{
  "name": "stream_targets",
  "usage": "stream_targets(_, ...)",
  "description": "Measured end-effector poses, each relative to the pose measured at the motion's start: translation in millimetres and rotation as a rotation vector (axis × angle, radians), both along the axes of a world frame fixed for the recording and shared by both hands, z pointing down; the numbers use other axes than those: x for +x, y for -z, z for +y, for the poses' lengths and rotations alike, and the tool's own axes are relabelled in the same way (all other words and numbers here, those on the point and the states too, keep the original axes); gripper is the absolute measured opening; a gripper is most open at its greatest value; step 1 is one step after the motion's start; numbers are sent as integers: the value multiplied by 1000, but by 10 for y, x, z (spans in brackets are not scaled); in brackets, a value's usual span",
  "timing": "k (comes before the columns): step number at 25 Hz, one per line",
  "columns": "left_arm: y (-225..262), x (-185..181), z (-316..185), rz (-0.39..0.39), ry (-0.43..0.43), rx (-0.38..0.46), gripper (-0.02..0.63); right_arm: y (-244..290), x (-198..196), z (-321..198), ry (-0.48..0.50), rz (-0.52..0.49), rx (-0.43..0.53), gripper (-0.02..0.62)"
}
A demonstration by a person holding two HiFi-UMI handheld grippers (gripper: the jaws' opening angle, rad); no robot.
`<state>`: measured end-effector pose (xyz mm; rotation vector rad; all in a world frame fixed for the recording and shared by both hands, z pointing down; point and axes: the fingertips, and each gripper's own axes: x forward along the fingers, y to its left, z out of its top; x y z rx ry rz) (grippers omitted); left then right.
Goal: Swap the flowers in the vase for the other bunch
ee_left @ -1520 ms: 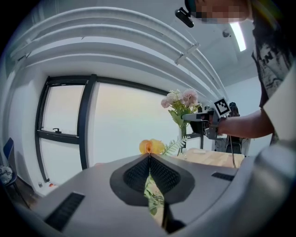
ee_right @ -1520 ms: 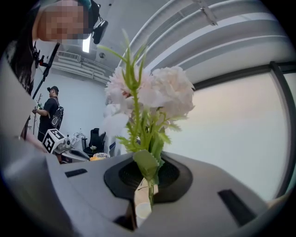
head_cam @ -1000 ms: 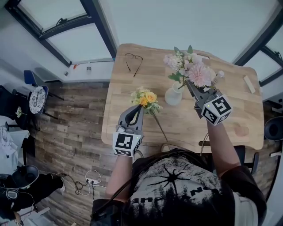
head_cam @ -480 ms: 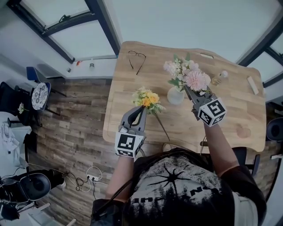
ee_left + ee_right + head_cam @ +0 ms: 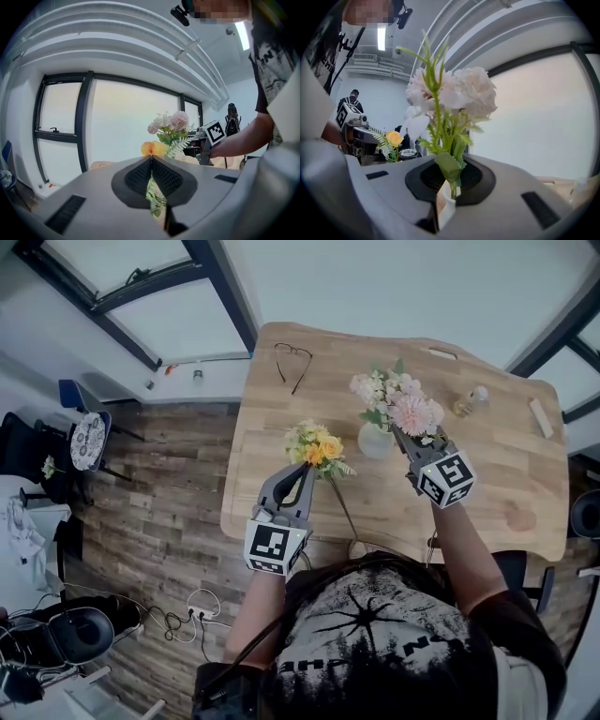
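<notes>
My left gripper (image 5: 302, 469) is shut on the stem of the yellow bunch (image 5: 315, 444), held over the table left of the white vase (image 5: 375, 442); the long stem trails toward the near edge. The right gripper (image 5: 398, 433) is shut on the stems of the pink bunch (image 5: 397, 404), right over the vase. In the right gripper view the stems (image 5: 451, 185) run down into the vase's mouth (image 5: 444, 202) just under the jaws. The left gripper view shows the yellow bloom (image 5: 152, 149) past the closed jaws, with the pink bunch (image 5: 169, 123) beyond.
On the wooden table (image 5: 487, 474) lie glasses (image 5: 292, 358) at the far left, a small bottle (image 5: 472, 399) and a wooden block (image 5: 540, 418) at the right, and a round disc (image 5: 512, 517) near the front right. Windows stand beyond the far edge.
The right gripper has sunk with the pink bunch, which now sits low over the vase. The left gripper and yellow bunch have stayed put.
</notes>
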<state>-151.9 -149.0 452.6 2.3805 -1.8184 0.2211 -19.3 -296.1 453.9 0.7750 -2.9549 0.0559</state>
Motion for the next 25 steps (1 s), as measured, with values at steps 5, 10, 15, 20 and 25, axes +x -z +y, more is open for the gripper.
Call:
stream_targets(5,39,-3,-13,-2,-2,12,15,-124,-3,6,-7,12,0,34)
stream_targets(10,12,11,15,-7,-7,-1,15,-212,10,-4,-26,21,3,34)
stream_targets(15,56,34,15,-13,-13,4,15,-298,24,-23,-42,46,-2,34)
stream_targets(20,-36,40,54,-8,-9,-17,16,-445,26,-13,-46,75,-20,35)
stream_targets(25,-61,47,51,-4,-10,-31,15,-520,17,-30,-48,84,-31,35)
